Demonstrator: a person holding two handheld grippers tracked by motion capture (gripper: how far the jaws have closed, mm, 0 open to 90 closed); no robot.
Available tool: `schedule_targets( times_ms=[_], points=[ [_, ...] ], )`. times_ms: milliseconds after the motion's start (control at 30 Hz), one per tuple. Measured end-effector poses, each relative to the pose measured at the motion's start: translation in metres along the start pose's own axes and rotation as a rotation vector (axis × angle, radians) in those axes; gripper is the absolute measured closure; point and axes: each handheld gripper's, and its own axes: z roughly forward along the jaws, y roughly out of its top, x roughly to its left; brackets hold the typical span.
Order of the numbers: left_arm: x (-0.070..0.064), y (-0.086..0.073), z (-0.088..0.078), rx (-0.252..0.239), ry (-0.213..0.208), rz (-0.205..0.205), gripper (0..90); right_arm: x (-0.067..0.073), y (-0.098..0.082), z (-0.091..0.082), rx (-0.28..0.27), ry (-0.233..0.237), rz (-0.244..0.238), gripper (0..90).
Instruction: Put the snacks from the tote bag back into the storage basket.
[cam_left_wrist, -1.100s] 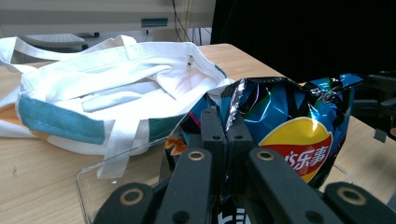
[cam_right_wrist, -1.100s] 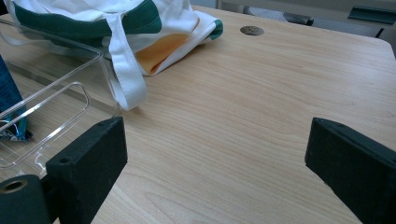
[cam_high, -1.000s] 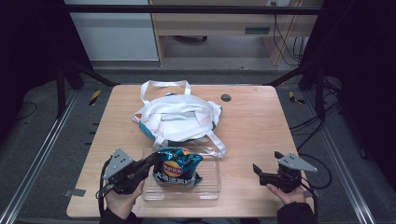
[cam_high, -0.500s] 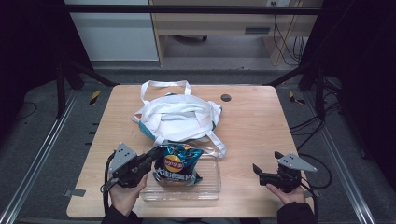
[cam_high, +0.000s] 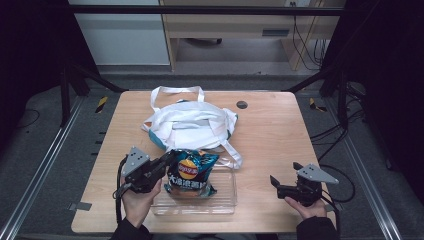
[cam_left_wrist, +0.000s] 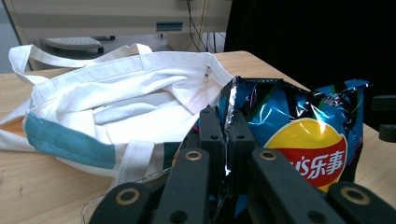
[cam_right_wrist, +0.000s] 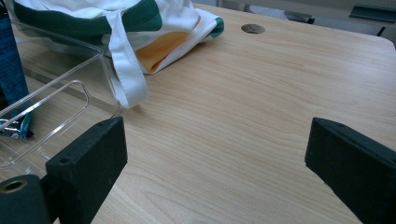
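A blue chip bag (cam_high: 191, 172) with a yellow and red logo hangs above the clear plastic tray (cam_high: 225, 200) near the table's front edge. My left gripper (cam_high: 170, 159) is shut on the bag's crimped left edge; in the left gripper view the chip bag (cam_left_wrist: 299, 140) stands upright with its seam pinched between the jaws of the left gripper (cam_left_wrist: 224, 126). A white tote bag (cam_high: 187, 122) with teal trim lies crumpled just behind the tray. My right gripper (cam_high: 275, 184) rests open at the front right, apart from everything, and the right gripper (cam_right_wrist: 215, 154) has bare wood between its jaws.
A small dark round disc (cam_high: 242, 104) is set in the wooden table (cam_high: 280, 135) behind the tote. One tote strap (cam_right_wrist: 123, 70) trails down to the tray's corner (cam_right_wrist: 93, 60). Dark frame posts flank the table.
My left gripper has lifted the chip bag up and slightly to the right, away from the tray's floor, standing it more upright. The right gripper has stayed put.
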Motion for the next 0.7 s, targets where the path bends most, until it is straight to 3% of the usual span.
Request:
schedule_targets(
  times_ms=[300, 700],
  points=[
    [0.004, 0.002, 0.005, 0.003, -0.003, -0.007, 87.5, 0.0, 0.0, 0.001, 0.005, -0.002, -0.004, 6.0],
    [0.007, 0.004, 0.015, -0.001, 0.017, 0.024, 87.4, 0.0, 0.0, 0.002, 0.008, -0.002, 0.0, 6.0]
  ],
)
